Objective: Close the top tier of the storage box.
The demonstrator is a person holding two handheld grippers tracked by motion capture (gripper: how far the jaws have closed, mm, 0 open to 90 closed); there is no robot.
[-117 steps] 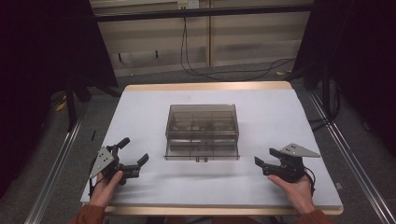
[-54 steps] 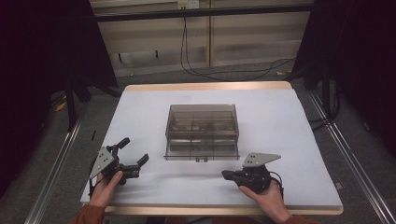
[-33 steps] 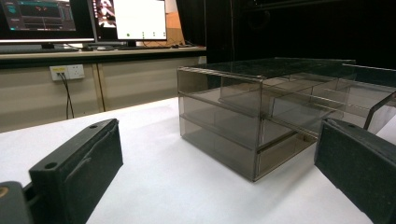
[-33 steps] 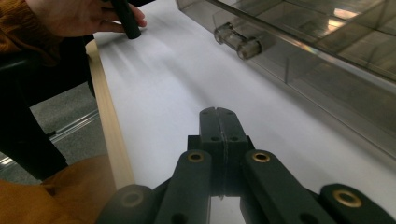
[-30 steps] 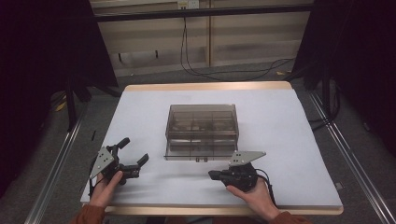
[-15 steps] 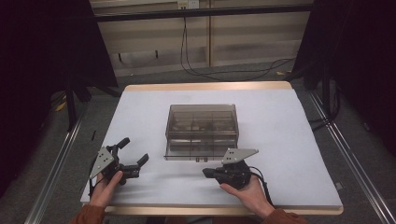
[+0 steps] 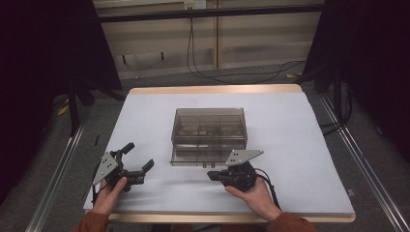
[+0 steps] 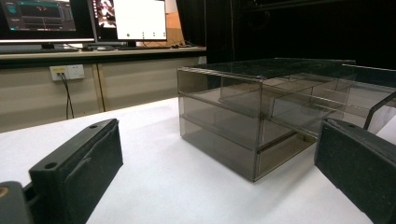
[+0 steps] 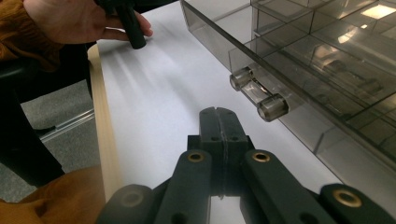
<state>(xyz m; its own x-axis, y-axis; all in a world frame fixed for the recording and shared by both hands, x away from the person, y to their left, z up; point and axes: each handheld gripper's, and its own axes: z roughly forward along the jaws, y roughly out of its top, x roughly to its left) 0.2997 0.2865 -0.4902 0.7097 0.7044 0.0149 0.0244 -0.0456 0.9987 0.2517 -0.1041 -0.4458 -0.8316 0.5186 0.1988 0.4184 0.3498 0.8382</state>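
While I look from the high view, the smoked drawer box [image 7: 209,135] sits mid-table [image 7: 300,145], its bottom drawer front toward the near edge. My right gripper [image 7: 216,175] lies just off that front, jaws pressed together, empty. My left gripper [image 7: 140,162] rests near the near-left corner, jaws spread wide, empty.

Left gripper view: my fingers [image 8: 79,170] stand far apart, nothing between; box ahead-right.

Right gripper view: my jaws meet flat, tip just beside the drawer's clear handle [image 9: 256,91], not touching.
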